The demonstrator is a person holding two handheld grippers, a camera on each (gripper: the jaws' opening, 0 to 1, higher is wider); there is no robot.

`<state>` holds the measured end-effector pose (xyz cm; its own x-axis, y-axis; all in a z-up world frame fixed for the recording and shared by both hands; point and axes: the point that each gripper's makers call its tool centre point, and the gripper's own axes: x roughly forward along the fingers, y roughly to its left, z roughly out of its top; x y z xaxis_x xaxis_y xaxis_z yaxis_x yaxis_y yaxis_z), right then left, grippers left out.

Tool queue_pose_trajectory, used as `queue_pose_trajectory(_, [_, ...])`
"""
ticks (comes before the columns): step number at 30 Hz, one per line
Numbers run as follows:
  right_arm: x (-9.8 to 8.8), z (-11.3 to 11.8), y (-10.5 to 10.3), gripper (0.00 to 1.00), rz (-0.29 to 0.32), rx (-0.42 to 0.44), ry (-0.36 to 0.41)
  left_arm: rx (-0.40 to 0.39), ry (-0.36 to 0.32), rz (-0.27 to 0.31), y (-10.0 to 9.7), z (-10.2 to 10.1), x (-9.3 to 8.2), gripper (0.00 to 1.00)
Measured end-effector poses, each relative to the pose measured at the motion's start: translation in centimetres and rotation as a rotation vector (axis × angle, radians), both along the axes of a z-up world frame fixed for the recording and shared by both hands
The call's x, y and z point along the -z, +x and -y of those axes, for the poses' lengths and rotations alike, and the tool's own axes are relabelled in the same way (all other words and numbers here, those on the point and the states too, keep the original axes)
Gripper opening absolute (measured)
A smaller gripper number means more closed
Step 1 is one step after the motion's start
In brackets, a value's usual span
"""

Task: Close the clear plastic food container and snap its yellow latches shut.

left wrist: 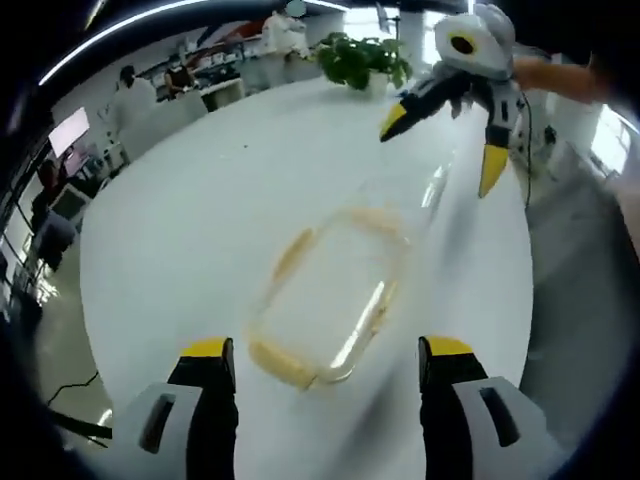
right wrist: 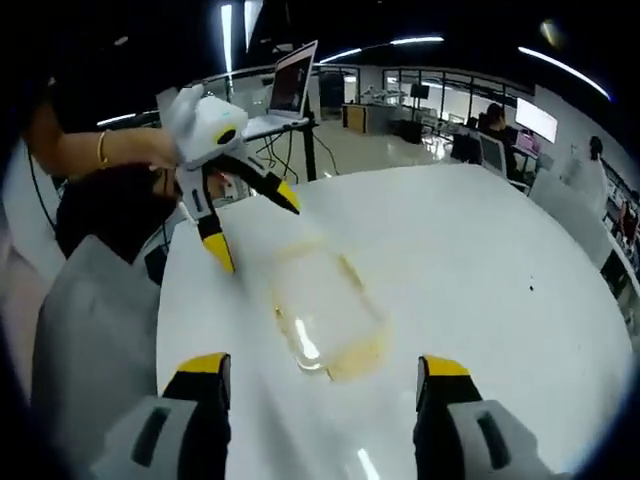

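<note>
A clear plastic food container [left wrist: 330, 300] with yellow latches lies on the white table [left wrist: 200, 220], blurred by motion. My left gripper [left wrist: 325, 352] stands open just short of its near end, with nothing between the jaws. Beyond the container my right gripper [left wrist: 440, 150] hangs open above the table. In the right gripper view the same container [right wrist: 325, 315] lies ahead of my open right gripper [right wrist: 325, 362], and my left gripper [right wrist: 255, 225] hovers open at its far end, held by a hand. Whether the lid is fully seated I cannot tell.
A potted green plant [left wrist: 362, 60] stands at the table's far edge. People work at desks [left wrist: 150, 90] behind it. A laptop on a stand [right wrist: 290, 85] sits past the table edge, and a person's sleeve [right wrist: 90, 330] is close on the left.
</note>
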<state>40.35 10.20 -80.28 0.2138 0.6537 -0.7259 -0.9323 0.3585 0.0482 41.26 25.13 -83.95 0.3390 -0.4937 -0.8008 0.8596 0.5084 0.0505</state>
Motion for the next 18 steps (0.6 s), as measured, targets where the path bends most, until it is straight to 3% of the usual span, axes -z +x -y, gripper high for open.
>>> queue_pose_trajectory(6, [0.8, -1.4, 0.2, 0.75, -0.085, -0.06, -0.042, 0.026, 0.002, -0.028, 0.3, 0.0, 0.7, 0.74])
queue_pose_trajectory(9, [1.7, -1.4, 1.1, 0.75, -0.076, -0.084, -0.088, 0.061, -0.017, -0.052, 0.4, 0.7, 0.4, 0.74])
queue_pose_trajectory(12, [2.6, -1.6, 1.3, 0.75, -0.098, -0.119, -0.124, 0.126, 0.029, -0.065, 0.5, 0.6, 0.8, 0.75])
queue_pose_trajectory(18, [4.3, -1.8, 2.0, 0.75, -0.104, -0.155, -0.201, 0.133, 0.048, -0.089, 1.7, 0.6, 1.7, 0.74])
